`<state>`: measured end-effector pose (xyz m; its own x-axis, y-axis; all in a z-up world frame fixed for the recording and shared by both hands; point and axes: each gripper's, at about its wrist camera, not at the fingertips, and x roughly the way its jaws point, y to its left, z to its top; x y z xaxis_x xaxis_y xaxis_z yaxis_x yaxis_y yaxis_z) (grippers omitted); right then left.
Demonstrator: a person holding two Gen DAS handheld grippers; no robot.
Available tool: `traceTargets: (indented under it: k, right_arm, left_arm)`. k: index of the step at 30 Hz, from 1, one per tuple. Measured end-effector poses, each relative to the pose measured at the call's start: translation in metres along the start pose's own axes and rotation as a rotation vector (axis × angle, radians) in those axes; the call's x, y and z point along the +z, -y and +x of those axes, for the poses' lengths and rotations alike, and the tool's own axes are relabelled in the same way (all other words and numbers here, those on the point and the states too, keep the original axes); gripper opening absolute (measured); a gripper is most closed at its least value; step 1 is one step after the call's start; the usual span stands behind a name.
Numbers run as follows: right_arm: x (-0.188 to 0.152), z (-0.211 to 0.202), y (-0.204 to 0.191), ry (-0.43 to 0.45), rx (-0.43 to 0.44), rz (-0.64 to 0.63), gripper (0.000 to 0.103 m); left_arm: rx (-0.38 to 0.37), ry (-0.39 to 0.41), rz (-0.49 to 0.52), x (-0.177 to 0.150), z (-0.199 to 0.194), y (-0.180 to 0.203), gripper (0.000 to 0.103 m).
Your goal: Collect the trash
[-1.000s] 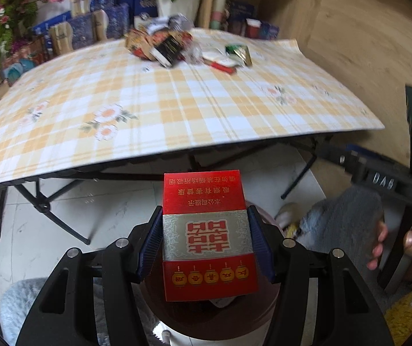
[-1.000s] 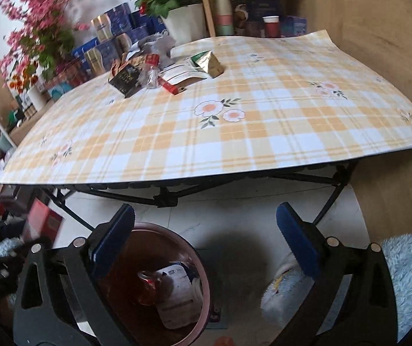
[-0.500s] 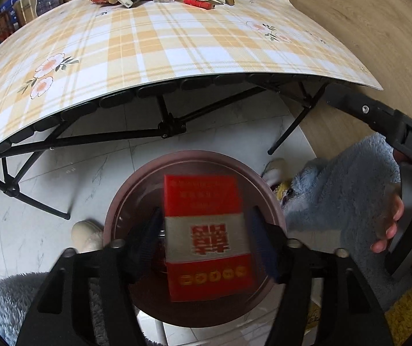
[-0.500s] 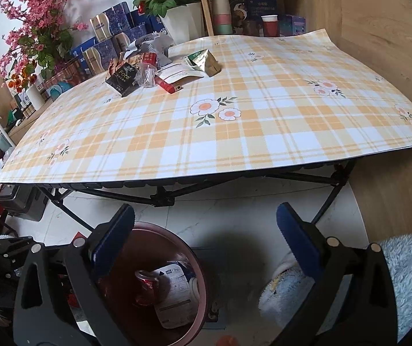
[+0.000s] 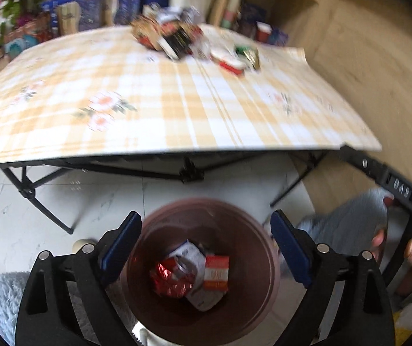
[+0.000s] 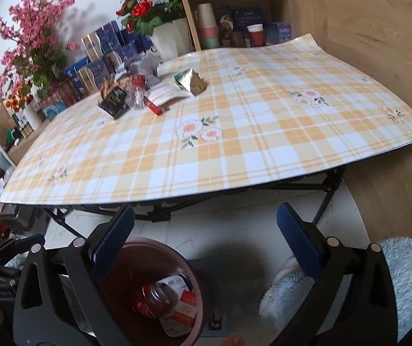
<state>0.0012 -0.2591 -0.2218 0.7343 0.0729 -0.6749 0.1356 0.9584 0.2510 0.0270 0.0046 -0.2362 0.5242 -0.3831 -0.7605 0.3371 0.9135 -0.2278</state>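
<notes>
Below the near edge of a folding table (image 6: 234, 150) covered in a yellow plaid cloth, two handheld grippers hover over a white tiled floor. Going from left to right: the left gripper (image 5: 206, 245) hangs directly above a round brown trash bin (image 5: 252, 230), its blue-padded jaws spread wide with nothing between them. Inside the bin lie a red-and-silver box (image 5: 217, 272), a crushed red can (image 5: 171, 278) and a white wrapper (image 5: 203, 297), so part of the collecting looks done. The right gripper (image 6: 206, 242) sits just right of the bin, jaws likewise wide apart and holding nothing, pointed toward the table. Plenty appears left to do: a trash pile (image 6: 151, 92) of wrappers, a black packet, a slim red box and a gold-green foil pouch sits at the far side of the tabletop, near a white flower pot (image 6: 171, 40) and stacked blue boxes. Reaching it means rising over the table's front edge, which overhangs the black folding legs. The cloth between that edge and the pile is bare, giving open room for both grippers. A wooden wall closes in on the far right, and a fuzzy blue slipper (image 6: 402, 274) rests on the floor beside the bin.
</notes>
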Motion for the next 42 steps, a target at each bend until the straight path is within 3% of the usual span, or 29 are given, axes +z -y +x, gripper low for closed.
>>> traceTargets:
  k: [4,9,17,21,27,39,42]
  right_arm:
    - [0.007,-0.006,-0.005,0.055,0.029,-0.017,0.097]
    - [0.016,-0.007,-0.013,0.058,0.037,-0.080,0.097]
    - [0.041,-0.007,-0.026,0.046,0.032,-0.220,0.097]
    - [0.060,0.002,-0.028,-0.007,0.019,-0.238,0.097]
    - [0.086,0.008,-0.025,0.002,0.011,-0.264,0.097]
    - [0.122,0.043,-0.011,-0.016,0.003,-0.310,0.097]
    - [0.134,0.057,-0.003,-0.031,0.042,-0.290,0.097]
  left_arm:
    - [0.016,0.088,-0.066,0.006,-0.016,-0.013,0.091]
    - [0.043,0.196,-0.123,0.016,-0.036,-0.027,0.091]
    - [0.143,0.362,-0.084,0.038,-0.064,-0.042,0.093]
    - [0.157,0.385,-0.077,0.052,-0.070,-0.051,0.093]
    - [0.160,0.411,-0.067,0.074,-0.067,-0.059,0.093]
    - [0.141,0.385,-0.041,0.115,-0.038,-0.062,0.093]
    - [0.130,0.376,-0.032,0.125,-0.031,-0.059,0.093]
